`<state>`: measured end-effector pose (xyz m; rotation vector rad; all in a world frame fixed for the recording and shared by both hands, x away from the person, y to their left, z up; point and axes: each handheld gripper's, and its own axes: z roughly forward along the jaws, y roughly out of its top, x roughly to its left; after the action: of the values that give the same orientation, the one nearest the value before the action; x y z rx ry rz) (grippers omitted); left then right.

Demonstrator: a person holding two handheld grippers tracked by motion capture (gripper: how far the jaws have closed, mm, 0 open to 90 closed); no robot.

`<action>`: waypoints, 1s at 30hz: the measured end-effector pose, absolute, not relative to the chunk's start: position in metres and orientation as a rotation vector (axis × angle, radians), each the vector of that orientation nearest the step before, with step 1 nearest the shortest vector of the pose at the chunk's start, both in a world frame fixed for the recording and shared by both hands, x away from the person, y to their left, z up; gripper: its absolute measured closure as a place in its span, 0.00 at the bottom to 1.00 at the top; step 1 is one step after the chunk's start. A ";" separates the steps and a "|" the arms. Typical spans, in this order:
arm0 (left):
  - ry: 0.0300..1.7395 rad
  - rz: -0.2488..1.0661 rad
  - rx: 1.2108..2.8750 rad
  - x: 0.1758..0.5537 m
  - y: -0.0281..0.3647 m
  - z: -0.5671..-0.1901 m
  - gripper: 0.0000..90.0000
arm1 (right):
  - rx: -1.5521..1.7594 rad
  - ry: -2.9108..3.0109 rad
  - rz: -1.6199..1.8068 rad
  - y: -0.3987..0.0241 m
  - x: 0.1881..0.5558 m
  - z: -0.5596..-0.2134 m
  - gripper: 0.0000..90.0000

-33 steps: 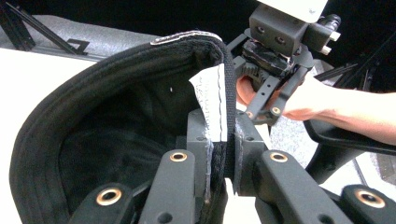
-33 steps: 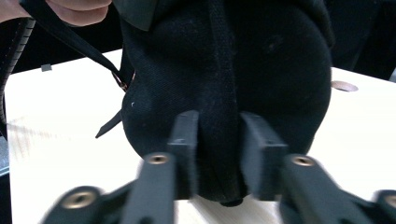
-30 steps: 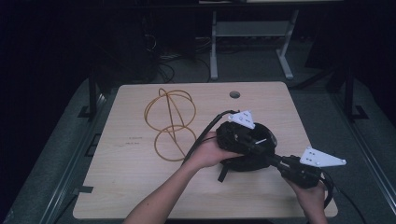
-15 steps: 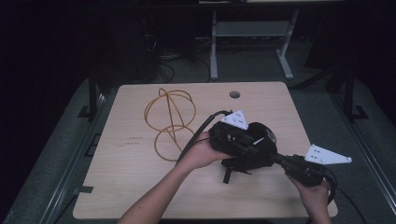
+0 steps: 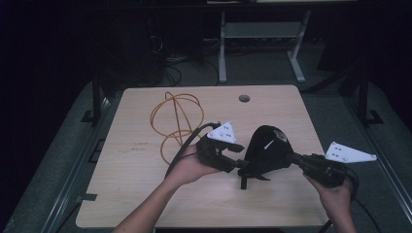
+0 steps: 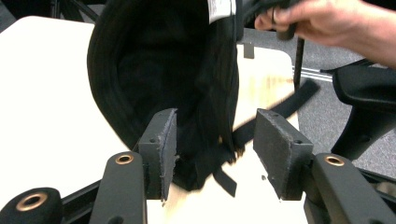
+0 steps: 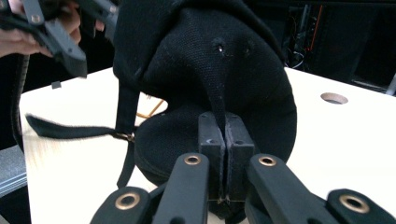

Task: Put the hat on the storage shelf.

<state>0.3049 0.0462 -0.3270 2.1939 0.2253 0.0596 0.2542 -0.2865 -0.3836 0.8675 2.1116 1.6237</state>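
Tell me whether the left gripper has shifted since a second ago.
Yes. In the high view the left gripper has drawn back leftward, toward the yellow cable, and its jaws have just been opening off the black cap, whose edge sits between them unpressed.

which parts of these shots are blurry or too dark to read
High view: the room behind the table is near black. Left gripper view: the cap strap is smeared by motion, the cap's inside is lost in shadow. Right gripper view: sharp on the cap, strap end blurred.
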 end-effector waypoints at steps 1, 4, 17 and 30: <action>0.225 0.059 2.196 0.304 0.050 -0.328 0.54 | 0.867 2.112 1.625 -0.286 0.255 -0.382 0.98; 0.242 0.058 2.190 0.301 0.059 -0.333 0.53 | 0.862 2.122 1.621 -0.285 0.257 -0.376 0.98; 0.283 0.055 2.175 0.289 0.091 -0.354 0.48 | 0.835 2.136 1.646 -0.280 0.267 -0.345 0.98; 0.330 0.073 2.208 0.280 0.109 -0.384 0.46 | 0.835 2.185 1.655 -0.269 0.282 -0.318 0.98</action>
<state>0.2797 0.1092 -0.3840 2.2079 0.3304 0.0733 0.2820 -0.2687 -0.3183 0.8353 2.1846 1.6552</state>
